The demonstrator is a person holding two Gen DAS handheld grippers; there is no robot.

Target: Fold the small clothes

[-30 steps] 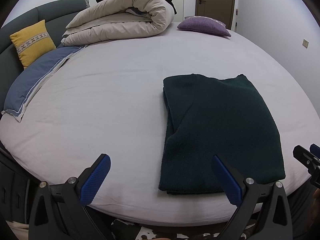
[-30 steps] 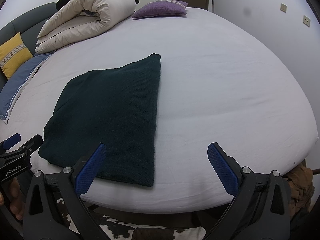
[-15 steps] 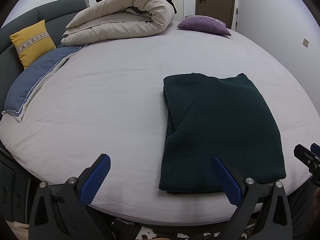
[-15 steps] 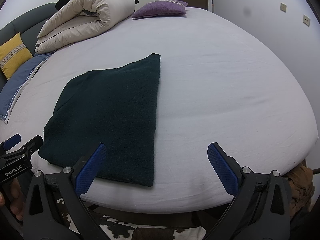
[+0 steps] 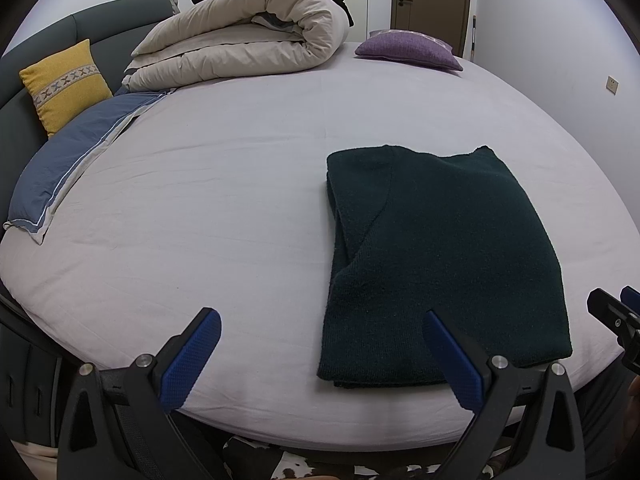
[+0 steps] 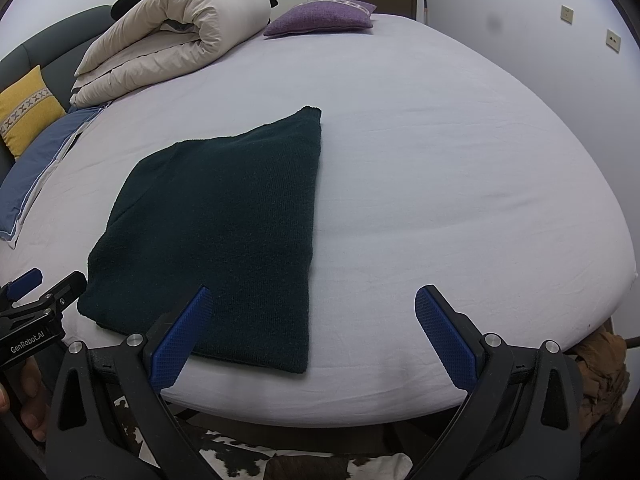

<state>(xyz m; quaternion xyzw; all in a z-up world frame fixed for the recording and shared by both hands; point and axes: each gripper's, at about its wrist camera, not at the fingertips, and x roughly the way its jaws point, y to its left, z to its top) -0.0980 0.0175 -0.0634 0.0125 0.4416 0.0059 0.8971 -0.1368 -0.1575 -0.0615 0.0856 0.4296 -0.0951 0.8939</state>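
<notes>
sweater lies folded into a flat rectangle near the bed edge | our left gripper and right gripper gape, empty | we judge folding nearly done

The left gripper, blue-padded jaws spread wide and empty, hangs at the near edge of the white-sheeted bed, the folded dark green knit garment lying just ahead to its right.

The left gripper body reads "GenRobot.AI" in white, seen from the right wrist.
</notes>
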